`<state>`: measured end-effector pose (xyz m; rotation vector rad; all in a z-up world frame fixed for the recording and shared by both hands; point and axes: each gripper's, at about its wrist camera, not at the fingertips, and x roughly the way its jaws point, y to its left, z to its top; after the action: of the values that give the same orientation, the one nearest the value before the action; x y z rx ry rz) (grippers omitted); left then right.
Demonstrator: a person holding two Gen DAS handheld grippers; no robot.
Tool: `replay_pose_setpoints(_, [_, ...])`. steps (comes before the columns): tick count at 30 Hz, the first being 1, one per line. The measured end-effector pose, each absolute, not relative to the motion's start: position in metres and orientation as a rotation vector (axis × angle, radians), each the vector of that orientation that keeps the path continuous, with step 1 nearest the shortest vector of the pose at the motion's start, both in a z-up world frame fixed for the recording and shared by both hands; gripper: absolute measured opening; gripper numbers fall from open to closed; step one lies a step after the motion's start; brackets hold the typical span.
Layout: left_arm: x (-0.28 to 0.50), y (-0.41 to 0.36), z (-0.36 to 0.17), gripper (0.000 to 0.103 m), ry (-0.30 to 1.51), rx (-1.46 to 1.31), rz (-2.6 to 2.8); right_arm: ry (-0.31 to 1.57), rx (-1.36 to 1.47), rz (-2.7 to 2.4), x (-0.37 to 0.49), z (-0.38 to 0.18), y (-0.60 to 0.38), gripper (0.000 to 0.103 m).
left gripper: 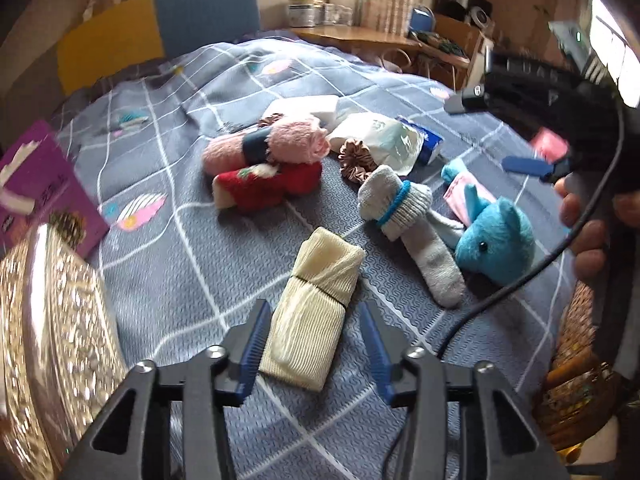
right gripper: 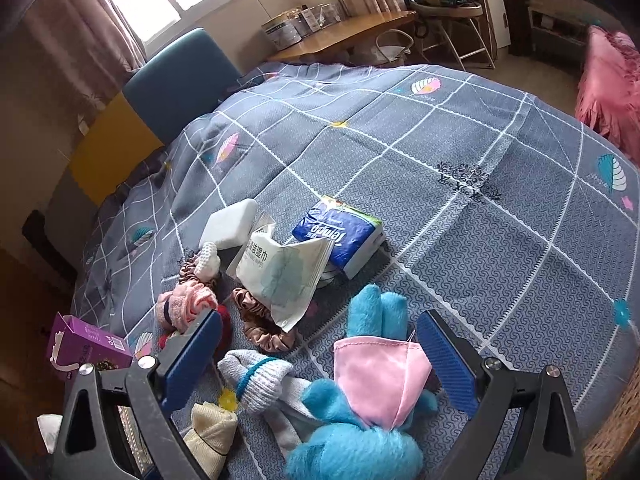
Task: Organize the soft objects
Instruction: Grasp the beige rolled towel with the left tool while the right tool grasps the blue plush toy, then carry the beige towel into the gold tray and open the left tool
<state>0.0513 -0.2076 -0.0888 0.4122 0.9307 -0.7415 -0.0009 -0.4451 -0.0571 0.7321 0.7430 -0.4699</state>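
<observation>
A cream rolled sock [left gripper: 316,312] lies on the grey checked bedspread [left gripper: 168,264]. My left gripper [left gripper: 316,344] is open, its blue fingers on either side of the sock's near end. A grey sock roll with a blue band [left gripper: 404,216], a blue plush toy [left gripper: 496,240] and pink [left gripper: 272,144] and red [left gripper: 264,188] rolled socks lie beyond. My right gripper [right gripper: 320,360] is open above the blue plush [right gripper: 352,432] and a pink mask [right gripper: 380,380]; it also shows in the left wrist view [left gripper: 532,164].
A wet-wipe packet [right gripper: 280,268], a blue tissue pack [right gripper: 340,240], a white block [right gripper: 228,224] and brown scrunchies [right gripper: 260,320] lie mid-bed. A purple box [left gripper: 44,196] and a shiny gold container [left gripper: 52,340] stand at left. A wicker basket [left gripper: 576,376] stands at right.
</observation>
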Motion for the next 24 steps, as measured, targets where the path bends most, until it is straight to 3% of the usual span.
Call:
replay_pose_setpoints(8, [0.06, -0.22, -0.127, 0.043, 0.976, 0.485, -0.699, 0.736, 0.771, -0.437, -0.008, -0.057, -0.446, 0.099])
replay_pose_setpoints(11, [0.058, -0.213, -0.127, 0.042, 0.967, 0.457, -0.701, 0.822, 0.756, -0.43, -0.009, -0.061, -0.444, 0.088])
replay_pose_setpoints(13, [0.055, -0.206, -0.125, 0.041, 0.964, 0.441, -0.692, 0.884, 0.725, -0.445, -0.011, -0.06, -0.444, 0.074])
replay_pose_setpoints(14, [0.054, -0.204, -0.125, 0.041, 0.965, 0.435, -0.691, 0.916, 0.718, -0.437, -0.012, -0.06, -0.443, 0.073])
replay_pose_setpoints(18, [0.05, -0.196, -0.12, 0.041, 0.969, 0.401, -0.689, 1.043, 0.652, -0.408, -0.013, -0.065, -0.434, 0.073])
replay_pose_setpoints(22, [0.048, -0.191, -0.11, 0.04, 0.958, 0.375, -0.69, 1.184, 0.593, -0.385, -0.002, -0.087, -0.426, 0.081])
replay_pose_setpoints(23, [0.049, -0.19, -0.103, 0.04, 0.951, 0.366, -0.691, 1.191, 0.581, -0.374, 0.001, -0.089, -0.424, 0.078])
replay_pose_setpoints(24, [0.051, -0.193, -0.099, 0.04, 0.949, 0.358, -0.695, 1.208, 0.537, -0.38, 0.004, -0.09, -0.42, 0.065])
